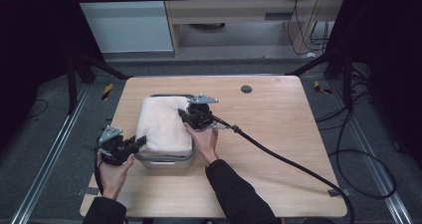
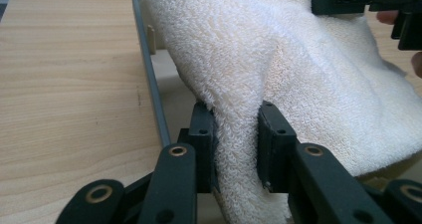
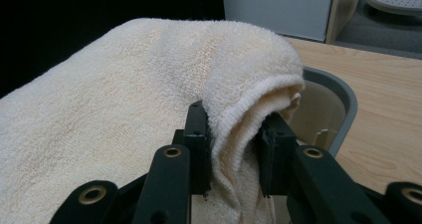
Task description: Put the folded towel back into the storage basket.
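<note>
A cream folded towel lies over a grey rectangular bin near the table's left middle. My left gripper is at the towel's near left corner, shut on a fold of the towel; that fold is pinched between its jaws. My right gripper is at the towel's right edge, shut on the hemmed edge of the towel, which bunches between its jaws. The bin's grey rim shows beside that edge. Most of the bin's inside is hidden by the towel.
The wooden table has open surface to the right and front of the bin. A dark round grommet sits at the far centre. The right gripper's black cable trails across the table to its front right edge.
</note>
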The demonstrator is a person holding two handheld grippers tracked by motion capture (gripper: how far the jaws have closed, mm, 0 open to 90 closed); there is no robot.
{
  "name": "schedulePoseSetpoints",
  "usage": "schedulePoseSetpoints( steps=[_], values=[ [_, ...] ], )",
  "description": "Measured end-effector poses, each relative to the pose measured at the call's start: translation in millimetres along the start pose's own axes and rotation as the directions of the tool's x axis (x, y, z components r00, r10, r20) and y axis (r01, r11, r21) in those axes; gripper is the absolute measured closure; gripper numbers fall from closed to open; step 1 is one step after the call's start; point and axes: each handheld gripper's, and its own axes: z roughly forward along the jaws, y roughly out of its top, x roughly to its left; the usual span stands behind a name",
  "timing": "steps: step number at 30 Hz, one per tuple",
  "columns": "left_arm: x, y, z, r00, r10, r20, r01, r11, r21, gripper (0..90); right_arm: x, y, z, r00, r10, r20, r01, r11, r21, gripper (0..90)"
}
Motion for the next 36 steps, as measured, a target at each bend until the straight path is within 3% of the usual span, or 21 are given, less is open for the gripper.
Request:
schedulePoseSetpoints(
  steps=[8,17,21,22,26,32,36],
  values=[
    [1.8,-5.8,15.2,0.9996,0.010,-0.025,-0.008,0.9977,0.068,71.0,-0.5,-7.0,5.5,0.9991,-0.030,0.030,0.029,0.999,0.027,69.2],
    [-2.3,-5.8,17.8,0.9990,0.029,-0.034,-0.026,0.9965,0.079,64.4,-4.1,-10.3,10.2,0.9979,-0.053,0.036,0.050,0.996,0.078,64.1],
    [-6.2,-4.3,13.0,0.9966,0.056,-0.061,-0.053,0.9973,0.051,59.1,-5.1,-11.5,11.1,0.9970,-0.071,0.032,0.067,0.993,0.097,59.3],
    [-6.8,-1.7,7.5,0.9976,0.051,-0.046,-0.050,0.9986,0.018,58.9,-4.9,-11.5,10.4,0.9952,-0.090,0.039,0.086,0.992,0.091,56.3],
    [-10.1,2.8,-2.6,0.9977,0.054,-0.039,-0.056,0.9977,-0.038,57.2,-2.8,-5.8,2.8,0.9923,-0.120,0.031,0.118,0.991,0.059,50.5],
    [-12.1,4.2,-7.2,0.9978,0.054,-0.037,-0.056,0.9968,-0.057,56.2,-5.6,4.5,-9.7,0.9920,-0.124,0.025,0.123,0.992,0.025,44.9],
    [-13.3,4.8,-9.7,0.9970,0.063,-0.045,-0.066,0.9953,-0.070,52.4,-9.3,13.1,-27.0,0.9900,-0.139,0.020,0.139,0.990,0.006,36.4]
  ],
)
